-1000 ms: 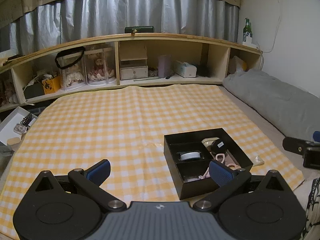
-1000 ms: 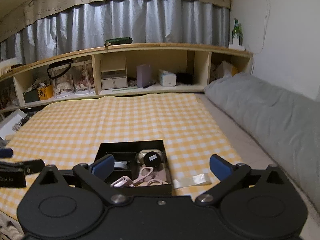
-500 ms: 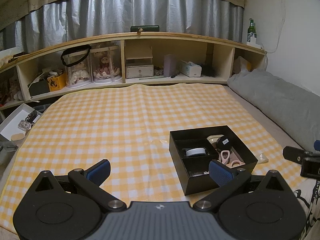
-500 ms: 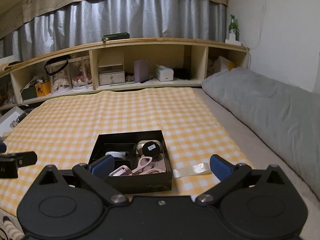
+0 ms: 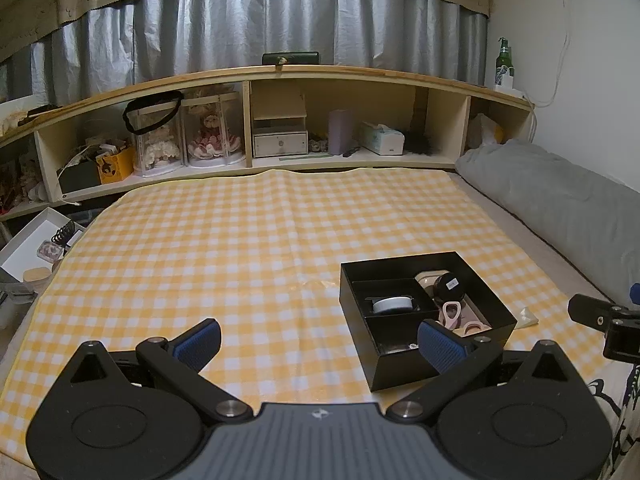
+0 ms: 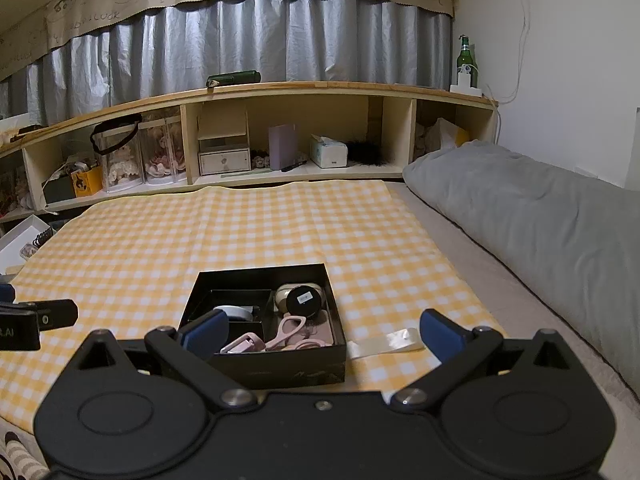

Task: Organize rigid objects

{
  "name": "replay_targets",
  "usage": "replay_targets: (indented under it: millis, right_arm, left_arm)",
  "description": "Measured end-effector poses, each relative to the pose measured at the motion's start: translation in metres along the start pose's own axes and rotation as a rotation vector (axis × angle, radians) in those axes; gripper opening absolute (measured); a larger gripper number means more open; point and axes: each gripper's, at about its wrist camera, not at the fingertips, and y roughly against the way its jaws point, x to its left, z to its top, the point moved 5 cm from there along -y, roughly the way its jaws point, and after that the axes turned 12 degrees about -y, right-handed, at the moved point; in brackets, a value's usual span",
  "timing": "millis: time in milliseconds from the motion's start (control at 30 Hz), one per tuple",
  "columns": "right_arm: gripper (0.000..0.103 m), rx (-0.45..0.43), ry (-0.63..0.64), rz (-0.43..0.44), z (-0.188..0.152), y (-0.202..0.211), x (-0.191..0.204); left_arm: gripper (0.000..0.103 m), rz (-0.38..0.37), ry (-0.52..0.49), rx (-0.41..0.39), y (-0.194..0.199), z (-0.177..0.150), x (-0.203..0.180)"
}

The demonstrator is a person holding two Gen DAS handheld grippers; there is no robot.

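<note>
A black divided box (image 5: 486, 292) (image 6: 338, 320) rests on the yellow checked cloth (image 5: 240, 240) (image 6: 160, 240). Inside lie a white round tin (image 5: 390, 304) (image 6: 236, 312), a black round case (image 5: 450, 286) (image 6: 304, 300) and pink curved tools (image 5: 450, 314) (image 6: 288, 328). My left gripper (image 5: 318, 344) hangs open and empty over the cloth, its right finger in front of the box's near wall. My right gripper (image 6: 320, 330) is open and empty too, held just short of the box. Each gripper shows at the edge of the other's view.
A clear plastic wrapper (image 6: 386, 342) (image 5: 526, 316) lies on the cloth right of the box. A grey pillow (image 6: 540, 216) runs along the right. A wooden shelf (image 5: 280, 76) with dolls, boxes and tissues stands behind. A white open box (image 5: 32, 240) sits off the cloth's left edge.
Both grippers have drawn back and risen a little, so the box appears farther off and more of the cloth shows. Both stay open and empty.
</note>
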Motion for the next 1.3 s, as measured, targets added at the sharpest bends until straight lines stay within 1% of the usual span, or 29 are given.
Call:
replay_targets:
  millis: [1300]
  right_arm:
    - [0.103,0.005,-0.002,-0.001,0.0002,-0.0013,-0.0002]
  left_arm:
    - [0.103,-0.006,-0.008,-0.008,0.0025,0.0012,0.0013]
